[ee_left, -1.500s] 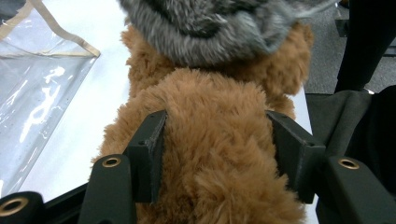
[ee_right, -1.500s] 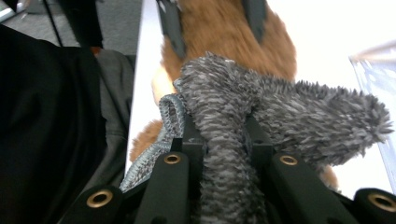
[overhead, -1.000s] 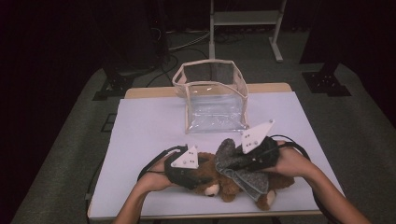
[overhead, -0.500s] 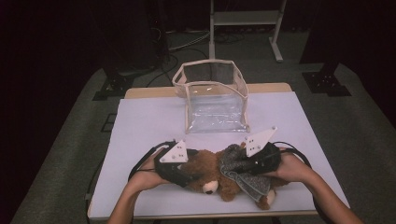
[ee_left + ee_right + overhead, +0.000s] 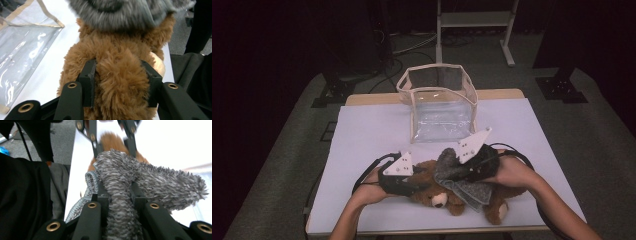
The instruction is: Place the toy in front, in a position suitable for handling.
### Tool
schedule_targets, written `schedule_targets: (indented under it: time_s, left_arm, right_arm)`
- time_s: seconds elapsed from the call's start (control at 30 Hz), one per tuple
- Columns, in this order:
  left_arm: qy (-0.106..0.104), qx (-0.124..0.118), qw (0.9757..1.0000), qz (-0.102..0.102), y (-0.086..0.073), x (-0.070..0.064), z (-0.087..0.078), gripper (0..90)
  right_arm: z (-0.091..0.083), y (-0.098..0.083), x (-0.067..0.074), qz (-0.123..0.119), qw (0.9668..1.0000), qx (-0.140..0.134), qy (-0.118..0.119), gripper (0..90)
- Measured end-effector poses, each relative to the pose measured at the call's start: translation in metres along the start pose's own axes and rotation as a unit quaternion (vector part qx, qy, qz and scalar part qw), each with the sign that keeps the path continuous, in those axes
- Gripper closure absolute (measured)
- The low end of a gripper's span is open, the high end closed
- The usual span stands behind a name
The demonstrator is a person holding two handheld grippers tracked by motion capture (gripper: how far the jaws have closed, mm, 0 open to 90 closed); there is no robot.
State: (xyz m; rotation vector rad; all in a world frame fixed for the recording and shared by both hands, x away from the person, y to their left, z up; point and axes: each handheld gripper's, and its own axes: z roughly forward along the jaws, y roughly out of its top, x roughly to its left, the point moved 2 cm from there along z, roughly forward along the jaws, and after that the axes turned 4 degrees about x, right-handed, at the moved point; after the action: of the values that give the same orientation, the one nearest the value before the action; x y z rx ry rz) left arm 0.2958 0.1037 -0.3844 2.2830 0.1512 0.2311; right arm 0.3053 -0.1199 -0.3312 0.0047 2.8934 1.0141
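A brown teddy bear lies near the front edge of the white table. A grey fuzzy cloth is draped over its middle. My left gripper reaches in from the left. Its jaws have just been closing, and its pads now press on a furry limb of the bear. My left gripper points at the bear's body, with the grey cloth above it. My right gripper is shut on a bunched fold of the grey cloth, just above the bear.
A clear plastic bag with beige trim stands open behind the bear, mid-table; its side lies to the left in the left gripper view. Both forearms come in from the front edge. Dark floor and a metal stand surround the table.
The left gripper drew slightly left, opened, then closed on the bear's limb. The right gripper shifted a little to the left with the grey cloth in it.
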Motion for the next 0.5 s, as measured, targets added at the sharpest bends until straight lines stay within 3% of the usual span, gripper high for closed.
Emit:
schedule_targets:
  time_s: [0.1, 0.2, 0.37, 0.5]
  left_arm:
    - [-0.002, 0.0, 1.0, 0.001, -0.001, -0.001, 0.001, 54.2]
    - [-0.003, -0.004, 1.0, -0.005, -0.003, -0.001, 0.0, 53.3]
    - [-0.004, -0.003, 1.0, -0.003, -0.002, -0.001, 0.002, 51.4]
    - [-0.003, 0.002, 1.0, 0.001, -0.001, -0.001, 0.002, 50.8]
  right_arm:
    - [0.014, 0.009, 0.002, -0.008, 0.9999, 0.003, 0.009, 74.8]
    - [0.02, 0.002, 0.001, -0.004, 0.9998, 0.016, 0.011, 74.8]
    - [0.008, -0.015, -0.005, 0.016, 0.9998, 0.014, 0.001, 74.8]
    - [0.011, -0.001, -0.004, 0.007, 0.9999, 0.009, -0.002, 74.7]
